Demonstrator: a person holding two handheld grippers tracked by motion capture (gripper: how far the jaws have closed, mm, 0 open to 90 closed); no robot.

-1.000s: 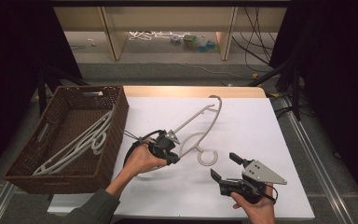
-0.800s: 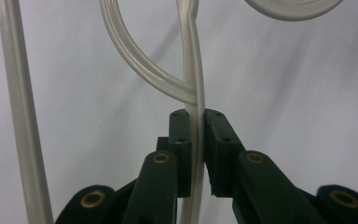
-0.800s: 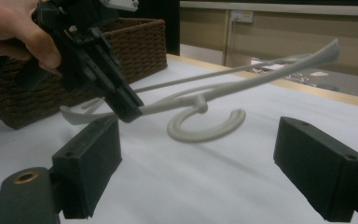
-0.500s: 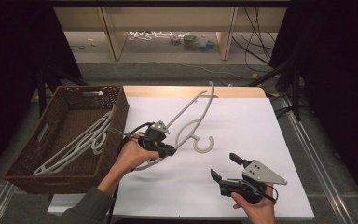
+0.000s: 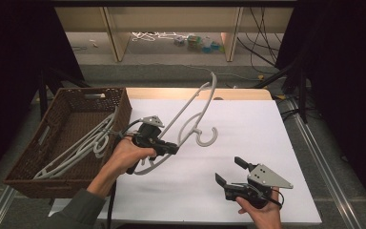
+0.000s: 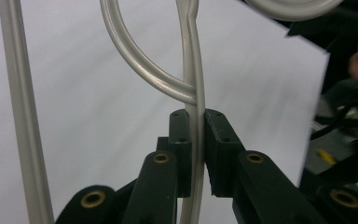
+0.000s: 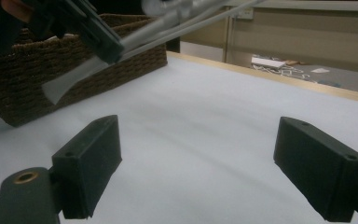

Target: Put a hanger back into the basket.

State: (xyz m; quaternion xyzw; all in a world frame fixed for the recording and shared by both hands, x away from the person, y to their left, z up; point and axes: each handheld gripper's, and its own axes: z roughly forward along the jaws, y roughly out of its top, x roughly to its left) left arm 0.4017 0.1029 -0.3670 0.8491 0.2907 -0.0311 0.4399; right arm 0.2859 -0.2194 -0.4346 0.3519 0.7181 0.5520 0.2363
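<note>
High view: the left gripper (image 5: 171, 149) is clamped on the lower bar of a pale grey plastic clothes hanger (image 5: 193, 107), tilted above the white bench (image 5: 248, 133) just right of the brown wicker basket (image 5: 71, 138). The right gripper (image 5: 232, 172) stands wide, holding nothing.

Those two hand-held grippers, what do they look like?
Both are black. The left gripper and right gripper each carry a grey three-cornered plate on top. Their jaws end in blocky black pads, with brass-coloured pivots. A black cable trails by the grey-green sleeve.
</note>
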